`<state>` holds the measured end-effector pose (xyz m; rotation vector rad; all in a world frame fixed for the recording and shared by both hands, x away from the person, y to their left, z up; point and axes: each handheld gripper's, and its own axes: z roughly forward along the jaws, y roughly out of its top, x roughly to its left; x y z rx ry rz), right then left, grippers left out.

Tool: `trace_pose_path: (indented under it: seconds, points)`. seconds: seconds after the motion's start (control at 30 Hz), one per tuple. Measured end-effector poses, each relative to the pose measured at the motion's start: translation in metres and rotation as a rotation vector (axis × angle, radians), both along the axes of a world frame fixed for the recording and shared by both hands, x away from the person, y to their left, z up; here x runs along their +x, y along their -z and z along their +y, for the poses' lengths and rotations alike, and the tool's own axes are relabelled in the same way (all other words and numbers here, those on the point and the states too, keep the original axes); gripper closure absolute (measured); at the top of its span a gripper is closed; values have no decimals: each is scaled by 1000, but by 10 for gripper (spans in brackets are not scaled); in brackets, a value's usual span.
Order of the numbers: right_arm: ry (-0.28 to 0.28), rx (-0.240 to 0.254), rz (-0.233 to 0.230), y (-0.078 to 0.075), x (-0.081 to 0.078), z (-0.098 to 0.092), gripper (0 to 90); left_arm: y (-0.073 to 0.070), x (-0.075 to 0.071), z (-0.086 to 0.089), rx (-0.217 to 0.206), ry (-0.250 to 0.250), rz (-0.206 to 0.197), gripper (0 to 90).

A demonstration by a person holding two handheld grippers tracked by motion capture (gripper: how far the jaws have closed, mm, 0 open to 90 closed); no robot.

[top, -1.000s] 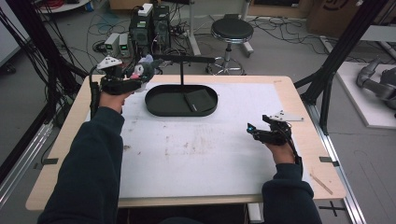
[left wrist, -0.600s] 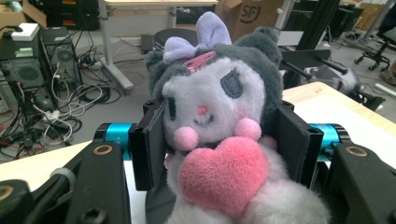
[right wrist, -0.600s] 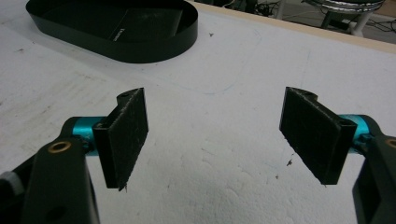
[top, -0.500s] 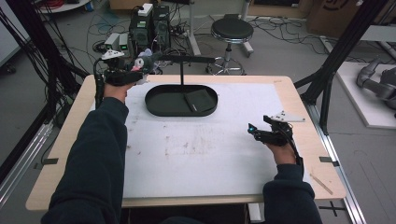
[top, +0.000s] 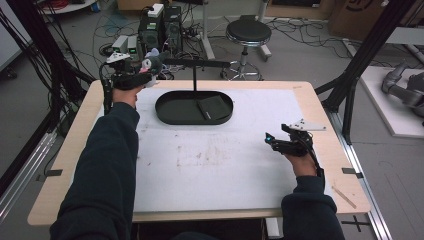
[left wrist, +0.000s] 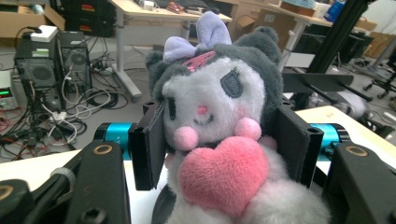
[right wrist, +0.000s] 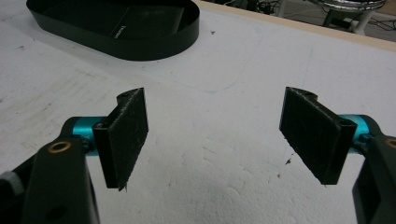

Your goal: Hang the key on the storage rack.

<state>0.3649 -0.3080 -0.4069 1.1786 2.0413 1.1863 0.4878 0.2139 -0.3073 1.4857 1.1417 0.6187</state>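
Observation:
A grey and white plush toy with a purple bow and a pink heart sits between the jaws of my left gripper, which is shut on its body. In the high view that gripper hovers over the table's far left corner, with the plush toy at its tip, just left of the black oval tray. My right gripper rests low over the white mat at the right. In its own view the right gripper stands open with bare mat between the pads.
A thin post rises from the tray and carries a black horizontal arm. A dark flat piece lies in the tray. A white mat covers the table. A stool, computers and cables stand on the floor beyond.
My left gripper has carried the plush toy a little farther away, toward the table's far left corner. The right gripper has stayed where it was.

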Motion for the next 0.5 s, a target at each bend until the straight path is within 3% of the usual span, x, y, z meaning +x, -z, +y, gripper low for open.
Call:
trace_pose_path:
  seconds: [0.17,0.27,0.37,0.5]
  points:
    - [-1,-5,-1,0,0,0,241,6,3,0,42,-34,24,413]
    - [0,-3,2,0,0,0,240,11,4,-2,106,-69,41,413]
    - [0,-5,1,0,0,0,240,24,5,-1,129,-96,79,412]
    - [1,-4,-1,1,-1,-1,241,40,4,-5,150,-88,105,413]
